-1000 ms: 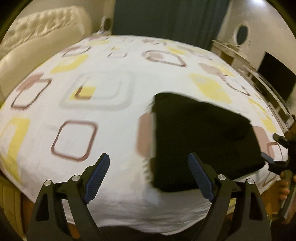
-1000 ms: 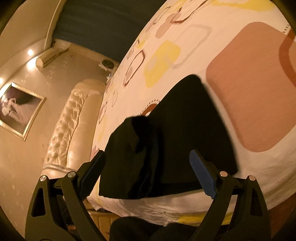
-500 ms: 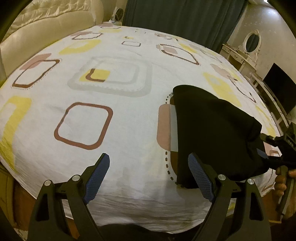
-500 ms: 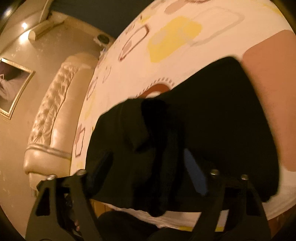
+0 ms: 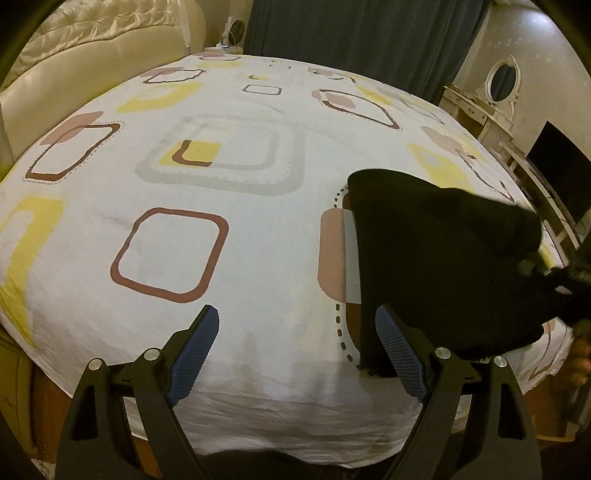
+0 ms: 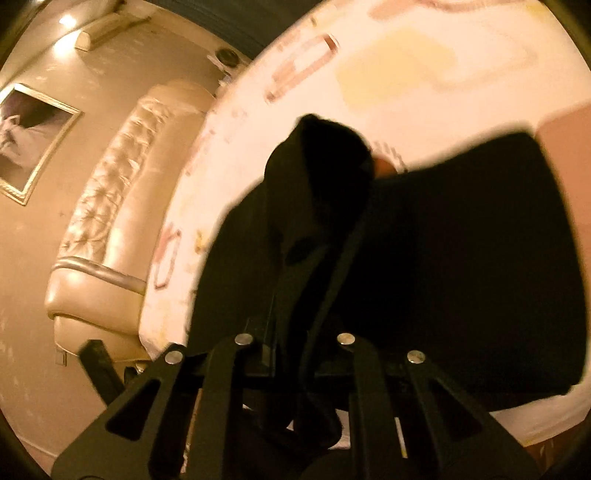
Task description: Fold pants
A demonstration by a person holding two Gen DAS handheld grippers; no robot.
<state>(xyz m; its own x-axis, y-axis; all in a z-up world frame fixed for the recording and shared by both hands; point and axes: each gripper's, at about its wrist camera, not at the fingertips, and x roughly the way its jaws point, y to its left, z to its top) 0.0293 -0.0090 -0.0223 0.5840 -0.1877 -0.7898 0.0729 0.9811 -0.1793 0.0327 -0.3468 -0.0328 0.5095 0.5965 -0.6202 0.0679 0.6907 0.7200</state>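
The black pants lie folded near the bed's front right edge on the patterned sheet. My left gripper is open and empty above the sheet, its right finger just left of the pants' near corner. In the right wrist view my right gripper is shut on a bunched edge of the pants, with cloth rising between the fingers. The right gripper also shows blurred at the pants' right side in the left wrist view.
A cream tufted headboard stands at the far left. Dark curtains hang behind the bed. A dresser with an oval mirror and a dark screen stand at the right.
My right gripper moved onto the pants and shut on the edge, lifting it. My left gripper shifted left, so the pants sit further right in its view.
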